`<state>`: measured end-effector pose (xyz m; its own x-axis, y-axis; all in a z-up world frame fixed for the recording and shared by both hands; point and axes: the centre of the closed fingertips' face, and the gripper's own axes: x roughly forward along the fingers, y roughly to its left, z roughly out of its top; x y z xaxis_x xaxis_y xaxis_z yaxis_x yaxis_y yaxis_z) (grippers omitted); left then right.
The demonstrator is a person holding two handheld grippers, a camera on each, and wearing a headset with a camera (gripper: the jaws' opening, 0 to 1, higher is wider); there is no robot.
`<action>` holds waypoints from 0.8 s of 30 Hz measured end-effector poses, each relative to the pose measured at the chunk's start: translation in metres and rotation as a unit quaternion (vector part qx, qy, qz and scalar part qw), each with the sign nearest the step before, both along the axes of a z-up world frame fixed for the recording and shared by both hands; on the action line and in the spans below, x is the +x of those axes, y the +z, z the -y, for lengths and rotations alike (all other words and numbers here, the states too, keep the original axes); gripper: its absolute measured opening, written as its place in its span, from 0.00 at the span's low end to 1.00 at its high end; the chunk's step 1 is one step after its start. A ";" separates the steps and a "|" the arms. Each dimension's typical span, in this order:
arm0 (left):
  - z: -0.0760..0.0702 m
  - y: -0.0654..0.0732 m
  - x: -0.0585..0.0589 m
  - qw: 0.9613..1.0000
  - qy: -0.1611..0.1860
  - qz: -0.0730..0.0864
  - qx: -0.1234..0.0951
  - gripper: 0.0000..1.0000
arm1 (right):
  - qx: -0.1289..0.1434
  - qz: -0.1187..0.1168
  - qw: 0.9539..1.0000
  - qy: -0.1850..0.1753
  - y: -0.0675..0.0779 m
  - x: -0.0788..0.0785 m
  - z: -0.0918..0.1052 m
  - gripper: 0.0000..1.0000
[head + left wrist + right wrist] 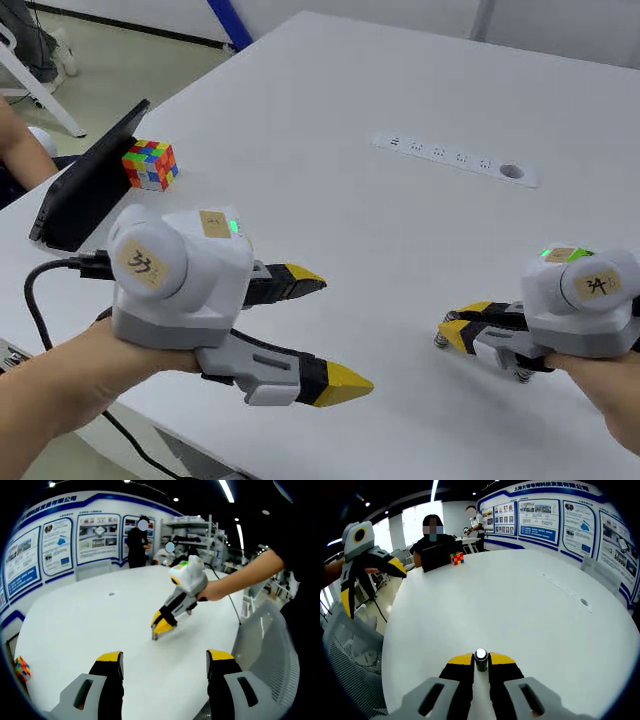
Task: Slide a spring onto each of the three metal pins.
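Wide-open left gripper (343,333) held in the air, right gripper (452,328) clamped on a metal pin (480,659).
Far left, a Rubik's cube (150,165) sits beside a dark tablet (85,195); at right, nearer than the power strip (455,158), the pinched pin hangs low over the white table (380,230).

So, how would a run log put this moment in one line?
left hand-held gripper: open, empty | right hand-held gripper: shut on metal pin, low at table
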<state>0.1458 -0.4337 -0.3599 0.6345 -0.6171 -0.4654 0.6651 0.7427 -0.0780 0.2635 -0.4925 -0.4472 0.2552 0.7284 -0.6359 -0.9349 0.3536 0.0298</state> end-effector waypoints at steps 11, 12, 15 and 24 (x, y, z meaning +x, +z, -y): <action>0.007 0.017 0.007 1.000 0.003 0.010 -0.013 0.69 | 0.021 -0.013 1.000 -0.011 0.008 0.000 0.004 0.20; 0.008 0.018 0.010 1.000 0.002 0.011 -0.012 0.69 | 0.025 -0.012 1.000 -0.011 0.011 0.000 0.005 0.20; 0.012 0.021 0.014 1.000 -0.003 0.015 -0.006 0.69 | 0.041 -0.005 0.999 -0.007 0.022 0.001 0.007 0.22; 0.029 0.030 0.033 0.999 -0.009 0.027 -0.021 0.71 | 0.112 0.028 0.993 -0.025 0.085 0.013 0.043 0.27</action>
<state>0.1788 -0.4631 -0.3303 0.6466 -0.6464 -0.4049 0.6820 0.7278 -0.0728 0.2764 -0.5353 -0.3626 0.3249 0.8352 -0.4436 -0.9191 0.3894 0.0601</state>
